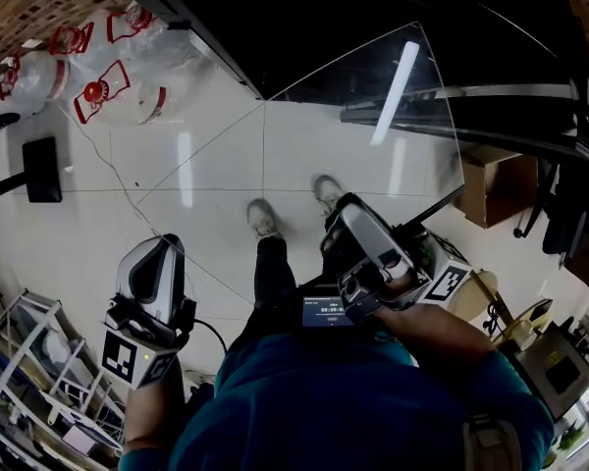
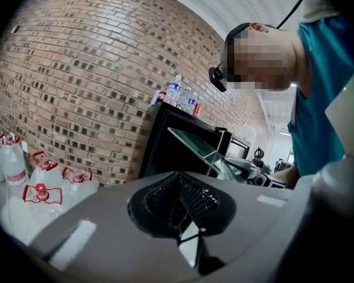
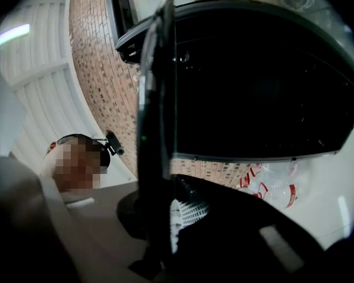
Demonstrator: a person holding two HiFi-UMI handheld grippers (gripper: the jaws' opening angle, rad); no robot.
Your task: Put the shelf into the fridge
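A clear glass shelf [image 1: 373,116] stands tilted up in front of me, its far edge reaching toward the black fridge [image 1: 353,3]. My right gripper [image 1: 342,226] is shut on the shelf's near corner. In the right gripper view the shelf [image 3: 156,117] runs edge-on between the jaws of the right gripper [image 3: 165,217], with the dark fridge [image 3: 259,81] behind it. My left gripper [image 1: 162,245] hangs low at the left, apart from the shelf, shut with nothing in it. The left gripper view shows its pads [image 2: 180,202] meeting, with the shelf [image 2: 200,146] and the fridge [image 2: 165,149] beyond.
Several large water jugs [image 1: 98,91] with red handles stand on the tiled floor by the brick wall. A black stand base [image 1: 41,170] lies at the left and a wire rack [image 1: 29,361] at the lower left. A cardboard box [image 1: 496,184] sits at the right. Bottles [image 2: 180,93] top the fridge.
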